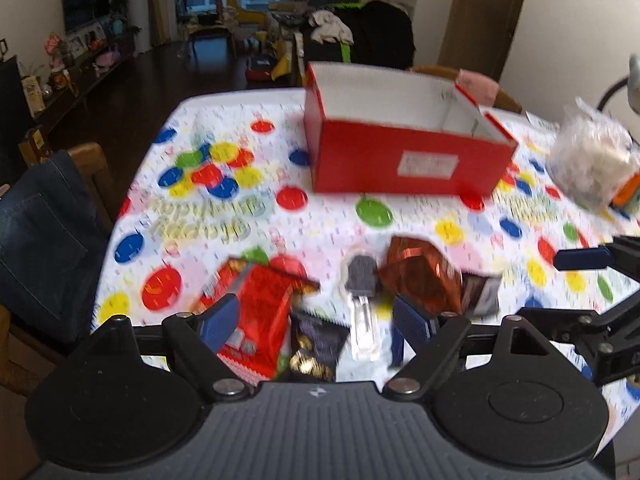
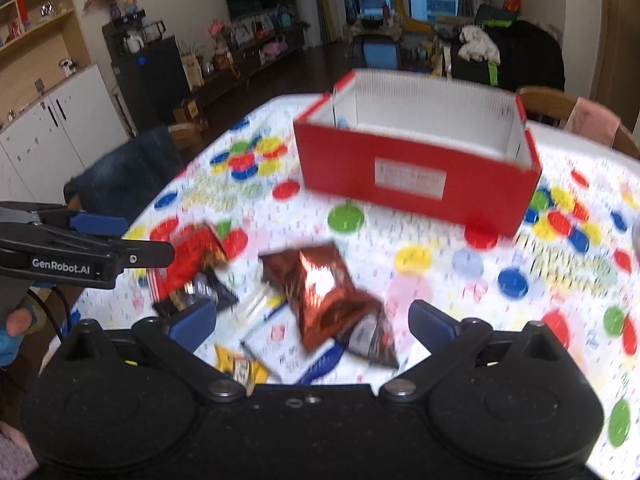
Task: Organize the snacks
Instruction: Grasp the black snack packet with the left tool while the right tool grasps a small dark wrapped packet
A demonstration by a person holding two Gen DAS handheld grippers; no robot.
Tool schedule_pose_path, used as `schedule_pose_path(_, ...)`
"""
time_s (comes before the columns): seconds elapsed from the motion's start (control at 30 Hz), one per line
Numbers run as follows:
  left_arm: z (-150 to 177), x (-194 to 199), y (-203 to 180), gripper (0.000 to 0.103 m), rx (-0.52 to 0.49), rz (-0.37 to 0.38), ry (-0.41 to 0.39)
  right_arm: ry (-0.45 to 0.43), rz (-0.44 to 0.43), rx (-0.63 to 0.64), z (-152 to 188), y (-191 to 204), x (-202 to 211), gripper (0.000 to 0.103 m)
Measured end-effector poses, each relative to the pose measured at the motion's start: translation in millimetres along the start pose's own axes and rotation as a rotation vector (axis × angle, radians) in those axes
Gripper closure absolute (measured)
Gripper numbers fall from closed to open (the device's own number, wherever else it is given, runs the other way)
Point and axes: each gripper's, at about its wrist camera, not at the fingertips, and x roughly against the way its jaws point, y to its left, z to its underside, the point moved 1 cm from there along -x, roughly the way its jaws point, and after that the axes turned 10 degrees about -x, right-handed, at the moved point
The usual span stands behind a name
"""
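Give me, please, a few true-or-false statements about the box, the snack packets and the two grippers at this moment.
1. The red box stands open at the top, with nothing visible inside. True.
2. The left gripper is clamped on the red packet. False: its jaws are apart and hold nothing.
3. The copper foil packet lies on the tablecloth, nearer the cameras than the box. True.
4. The right gripper is carrying a packet over the box. False: it is open and empty, above the packets.
5. The tablecloth is plain white. False: it has coloured dots.
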Motion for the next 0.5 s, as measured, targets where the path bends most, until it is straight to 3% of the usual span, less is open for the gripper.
schedule_pose_path(0.23,19.3,-18.7,-11.5,0.019,-0.048,0.017,0.052,0.068,0.020,0.003,17.5,-9.6,-18.6,0.001)
schedule_pose_path(0.5,31.3,-30.8,-39.7,0.021,-0.200,0.001,0.052,0.096,0.013,0.001,19.8,-19.2,-26.7,0.002)
